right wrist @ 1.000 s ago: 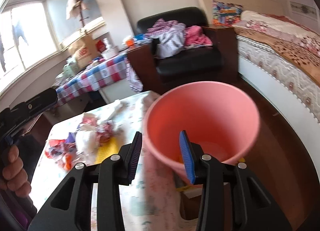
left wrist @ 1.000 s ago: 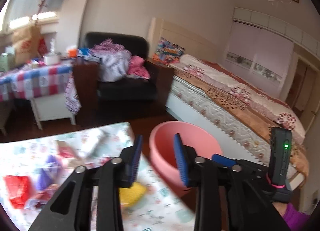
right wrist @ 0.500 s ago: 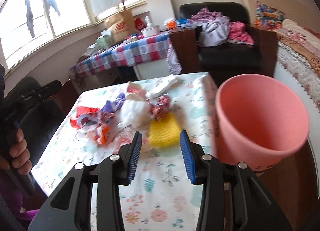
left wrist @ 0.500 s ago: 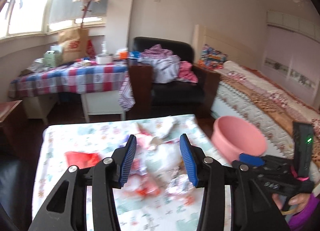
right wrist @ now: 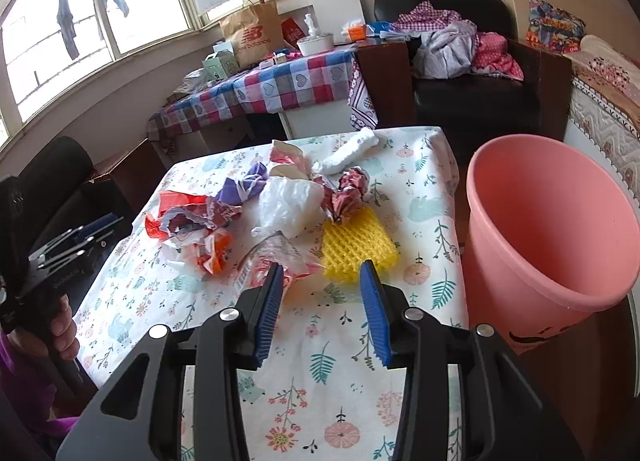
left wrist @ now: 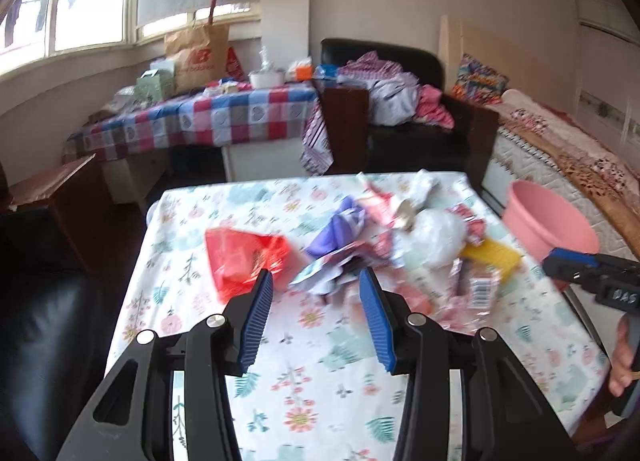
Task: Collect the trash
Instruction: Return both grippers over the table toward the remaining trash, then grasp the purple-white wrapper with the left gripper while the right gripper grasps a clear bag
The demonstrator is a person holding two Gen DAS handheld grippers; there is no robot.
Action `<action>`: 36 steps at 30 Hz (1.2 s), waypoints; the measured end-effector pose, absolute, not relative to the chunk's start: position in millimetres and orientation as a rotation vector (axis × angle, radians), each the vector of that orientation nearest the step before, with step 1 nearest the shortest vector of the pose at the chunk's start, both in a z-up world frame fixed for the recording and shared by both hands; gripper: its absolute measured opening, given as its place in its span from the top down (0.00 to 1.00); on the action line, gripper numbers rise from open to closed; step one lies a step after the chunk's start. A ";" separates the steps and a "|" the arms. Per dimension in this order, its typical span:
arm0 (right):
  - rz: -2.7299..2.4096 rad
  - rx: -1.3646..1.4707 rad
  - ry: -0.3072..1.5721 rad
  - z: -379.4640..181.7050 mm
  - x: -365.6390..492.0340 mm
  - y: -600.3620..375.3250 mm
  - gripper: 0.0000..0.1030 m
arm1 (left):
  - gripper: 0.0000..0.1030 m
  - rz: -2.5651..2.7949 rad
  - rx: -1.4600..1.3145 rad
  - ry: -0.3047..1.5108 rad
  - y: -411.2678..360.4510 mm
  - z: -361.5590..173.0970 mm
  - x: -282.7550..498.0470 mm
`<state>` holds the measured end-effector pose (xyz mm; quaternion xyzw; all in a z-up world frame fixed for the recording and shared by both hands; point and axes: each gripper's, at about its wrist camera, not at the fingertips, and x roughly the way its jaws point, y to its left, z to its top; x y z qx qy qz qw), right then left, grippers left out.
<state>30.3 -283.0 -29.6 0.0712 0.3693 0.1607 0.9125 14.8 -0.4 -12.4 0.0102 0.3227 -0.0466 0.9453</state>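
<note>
**Light, crumpled litter waiting to be pinched**

On the floral-clothed table a heap of trash lies near the middle and far half: a red plastic bag, a purple wrapper, a white plastic bag, a yellow foam fruit net and a clear crinkled wrapper. A pink bucket stands just beside the table's right edge.

Both tools hover above the cloth with nothing between their pads. The left gripper is spread, pointing at the gap between the red bag and the purple wrapper. The right gripper is likewise spread, aimed between the clear wrapper and the foam net.

All of it looks nearly weightless and soft. Film and foil will likely slip and spring back, so a bunched fold or crumpled ridge probably gives the best hold, rather than a flat sheet. The foam net should compress readily; taking it across its near edge seems sensible. Pieces overlap, so lifting one may drag a neighbour.
</note>
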 end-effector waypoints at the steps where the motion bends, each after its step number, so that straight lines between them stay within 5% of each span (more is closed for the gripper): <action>1: 0.330 0.149 0.765 -30.5 32.1 -284.2 0.61 | 0.57 -0.094 0.015 0.667 1.5 -14.4 18.7; 14: 0.362 0.167 0.774 -29.9 43.8 -283.3 0.61 | 0.59 -0.216 0.125 0.724 -22.8 -31.6 72.7; 18: 0.384 0.170 0.762 -26.3 47.3 -280.3 0.61 | 0.88 -0.247 0.076 0.761 -14.6 -41.2 79.4; 23: 0.406 0.158 0.766 -25.8 55.8 -269.2 0.61 | 0.97 -0.254 0.068 0.743 -10.1 -42.5 70.2; 36: 0.420 0.062 0.738 -21.1 103.6 -232.8 0.61 | 0.98 -0.249 -0.067 0.678 7.5 -17.3 34.9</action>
